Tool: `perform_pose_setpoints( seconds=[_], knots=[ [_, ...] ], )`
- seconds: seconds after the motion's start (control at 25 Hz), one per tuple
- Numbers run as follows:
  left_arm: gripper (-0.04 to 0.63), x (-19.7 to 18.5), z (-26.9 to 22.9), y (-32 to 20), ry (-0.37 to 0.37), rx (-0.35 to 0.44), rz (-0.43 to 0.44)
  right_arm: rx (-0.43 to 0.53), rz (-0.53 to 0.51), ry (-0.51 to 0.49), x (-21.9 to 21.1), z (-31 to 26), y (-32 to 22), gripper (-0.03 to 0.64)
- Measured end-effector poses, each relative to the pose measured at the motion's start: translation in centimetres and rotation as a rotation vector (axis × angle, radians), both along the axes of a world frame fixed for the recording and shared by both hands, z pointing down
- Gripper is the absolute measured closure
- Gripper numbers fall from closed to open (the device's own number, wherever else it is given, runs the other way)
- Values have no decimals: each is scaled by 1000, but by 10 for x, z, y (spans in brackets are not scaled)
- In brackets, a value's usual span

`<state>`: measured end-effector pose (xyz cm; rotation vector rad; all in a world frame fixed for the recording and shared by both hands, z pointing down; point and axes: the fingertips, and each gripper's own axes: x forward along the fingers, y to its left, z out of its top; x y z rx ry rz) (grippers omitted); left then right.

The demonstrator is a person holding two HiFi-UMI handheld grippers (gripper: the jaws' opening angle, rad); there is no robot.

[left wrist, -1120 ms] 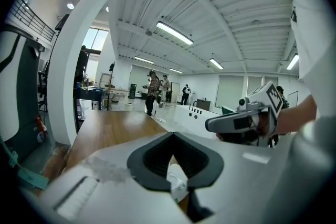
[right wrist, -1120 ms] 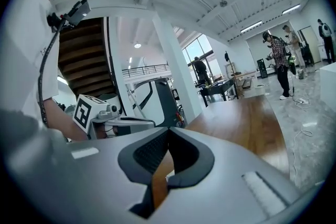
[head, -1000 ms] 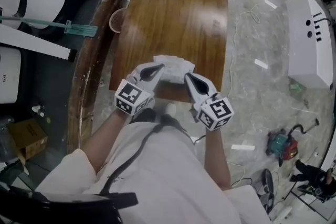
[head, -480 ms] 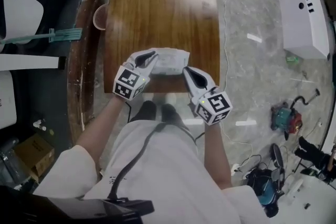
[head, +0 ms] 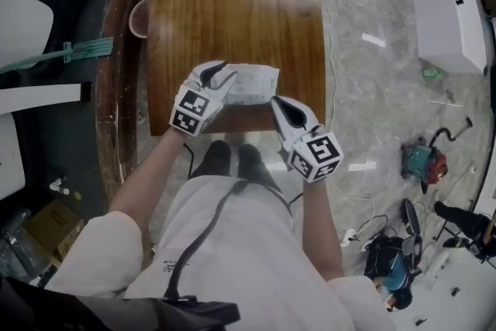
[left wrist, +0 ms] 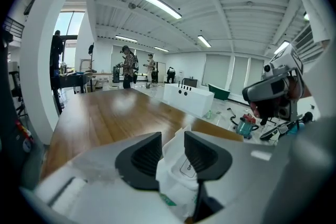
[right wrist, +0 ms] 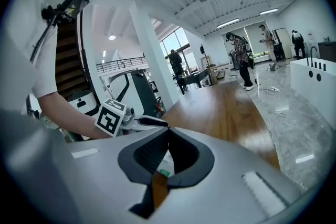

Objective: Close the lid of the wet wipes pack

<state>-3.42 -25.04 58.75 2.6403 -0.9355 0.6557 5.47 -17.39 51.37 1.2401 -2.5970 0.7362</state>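
Note:
The white wet wipes pack lies on the wooden table close to its near edge. My left gripper is at the pack's left end. Its jaws are opening, and the pack's crumpled film stands loosely between the dark pads. My right gripper is at the pack's near right corner. In the right gripper view its tips meet, and a strip of the pack with a green label shows pinched between the pads. The lid is hidden.
A round cup sits just off the table's left edge. On the floor are a white box to the right, a red tool and loose cables. A green broom lies at the left. People stand far off.
Both grippers have come down with the pack onto the table near its front edge. The left jaws, shut before, now stand apart.

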Motion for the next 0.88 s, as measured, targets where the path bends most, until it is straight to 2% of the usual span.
perform_pose_setpoints(
  seconds=[0.12, 0.56, 0.88],
  knots=[
    [428, 0, 9, -2, -21, -5, 22, -11, 7, 3, 2, 5, 0, 607],
    [423, 5, 31, -7, -54, -27, 48, -31, 16, 11, 12, 13, -1, 607],
    [419, 13, 31, -4, -51, -26, 68, -38, 23, 3, 17, 16, 4, 607]
  ],
)
